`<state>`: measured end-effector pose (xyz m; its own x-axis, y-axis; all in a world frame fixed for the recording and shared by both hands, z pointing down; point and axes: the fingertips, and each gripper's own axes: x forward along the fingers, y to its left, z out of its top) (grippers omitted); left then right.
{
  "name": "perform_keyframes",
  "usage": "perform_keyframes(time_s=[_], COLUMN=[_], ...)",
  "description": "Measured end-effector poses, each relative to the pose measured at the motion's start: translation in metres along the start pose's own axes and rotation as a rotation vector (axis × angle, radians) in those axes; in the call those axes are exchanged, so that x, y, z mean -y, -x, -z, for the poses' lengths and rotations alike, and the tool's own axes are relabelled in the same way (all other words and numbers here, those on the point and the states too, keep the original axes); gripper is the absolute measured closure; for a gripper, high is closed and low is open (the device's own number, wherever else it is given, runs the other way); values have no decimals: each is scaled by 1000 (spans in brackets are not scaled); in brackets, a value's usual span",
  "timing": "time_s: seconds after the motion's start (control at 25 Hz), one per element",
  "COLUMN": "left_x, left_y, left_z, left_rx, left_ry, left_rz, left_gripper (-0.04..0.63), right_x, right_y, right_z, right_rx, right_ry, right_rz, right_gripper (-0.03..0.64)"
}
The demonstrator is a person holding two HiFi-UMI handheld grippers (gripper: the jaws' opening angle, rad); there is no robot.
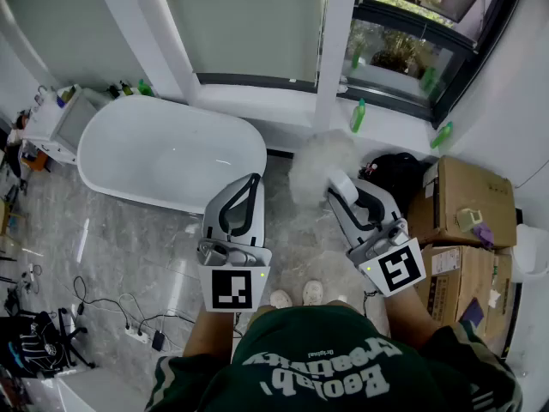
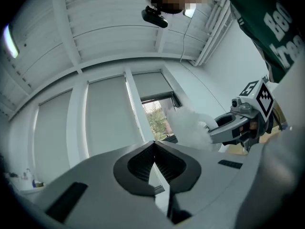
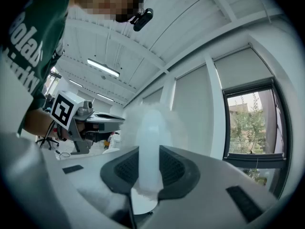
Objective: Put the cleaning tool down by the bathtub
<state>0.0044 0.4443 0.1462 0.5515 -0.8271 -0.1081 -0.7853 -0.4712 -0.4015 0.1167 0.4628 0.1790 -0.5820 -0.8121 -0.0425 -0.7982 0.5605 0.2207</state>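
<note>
Left tool (image 1: 251, 182): we held it about level ahead of us, jaws together with nothing between them, its tip above the floor just short of the tub.
Right tool (image 1: 341, 187): its jaws were clamped on the white handle of the duster, and it was well apart from the left tool.
Duster (image 1: 322, 163): its fluffy white head was in the air ahead of the right tool, above the floor between the tub's end and a black bag. It was not yet set down.
Grip risk: the jaws held a smooth, round handle low down. We judged it could twist or slide if we tipped the tool sharply on the way down.
Floor (image 1: 129, 256): it was glossy grey stone, with a bare strip along the tub. If we let go from high up, the light duster could bounce or roll away from the tub.
Cables (image 1: 111, 303): they lay loose at our near left with a power strip (image 1: 137, 335). A step that way could have snagged a foot.
Tub (image 1: 146, 197): it was white and freestanding, its rounded end near the duster on the left. If we swung too far left, the duster would end up in the tub, not beside it.
Bag (image 1: 396, 172): it was dark and sat just right of the duster, with boxes (image 1: 467, 200) beyond it. If we drifted right, the duster would land on the clutter.
Sill (image 1: 390, 131): it was the farthest thing, with green bottles (image 1: 358, 115) standing on it. We judged that reaching too far could knock one over.
</note>
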Motion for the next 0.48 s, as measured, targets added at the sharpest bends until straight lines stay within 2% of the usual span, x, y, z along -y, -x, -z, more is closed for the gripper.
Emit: perform_keyframes(time_s=[0.16,0.36,0.48], left_x=[0,1,3], left_y=[-3,-4,-3], left_z=[1,-1,1], left_rx=[-9,-13,-23], left_ry=[23,-15,22], left_rz=[5,21,21], left_gripper=[588,588,588], right_x=[1,-1,0], right_y=[-1,-2,0], right_z=[-2,-1,-4], right_rx=[0,10,33], right_ry=[11,-16,-12], right_rz=[-4,-40,-53], right_gripper=[523,523,523])
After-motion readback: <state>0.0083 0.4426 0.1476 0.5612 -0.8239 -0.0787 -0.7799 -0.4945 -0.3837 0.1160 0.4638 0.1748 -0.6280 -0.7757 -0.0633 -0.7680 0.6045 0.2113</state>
